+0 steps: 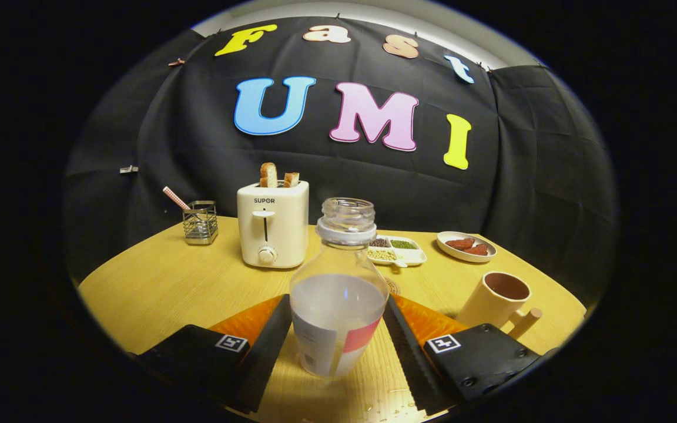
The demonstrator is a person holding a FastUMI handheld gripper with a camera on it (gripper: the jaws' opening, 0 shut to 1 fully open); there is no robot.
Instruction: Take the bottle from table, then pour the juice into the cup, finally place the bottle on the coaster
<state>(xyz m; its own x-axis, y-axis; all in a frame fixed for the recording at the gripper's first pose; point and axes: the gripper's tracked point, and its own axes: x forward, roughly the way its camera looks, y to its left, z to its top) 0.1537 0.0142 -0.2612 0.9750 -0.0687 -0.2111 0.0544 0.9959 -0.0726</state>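
A staged breakfast corner inside a cloth-walled booth: black fabric (pixel 520 176) is clipped up behind a pale wooden surface (pixel 162 282) set with a toaster (pixel 272 226) holding bread, a sectioned snack tray (pixel 400 251), a plate (pixel 466 247) and a wire utensil basket (pixel 200 223).

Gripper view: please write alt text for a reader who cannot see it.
A clear glass bottle, uncapped and about half full of pale juice, stands on the yellow wooden table between the open gripper fingers, which flank it closely. A beige cup sits beyond the fingers beside it; farther back are a white toaster holding bread, a wire basket and two small dishes.
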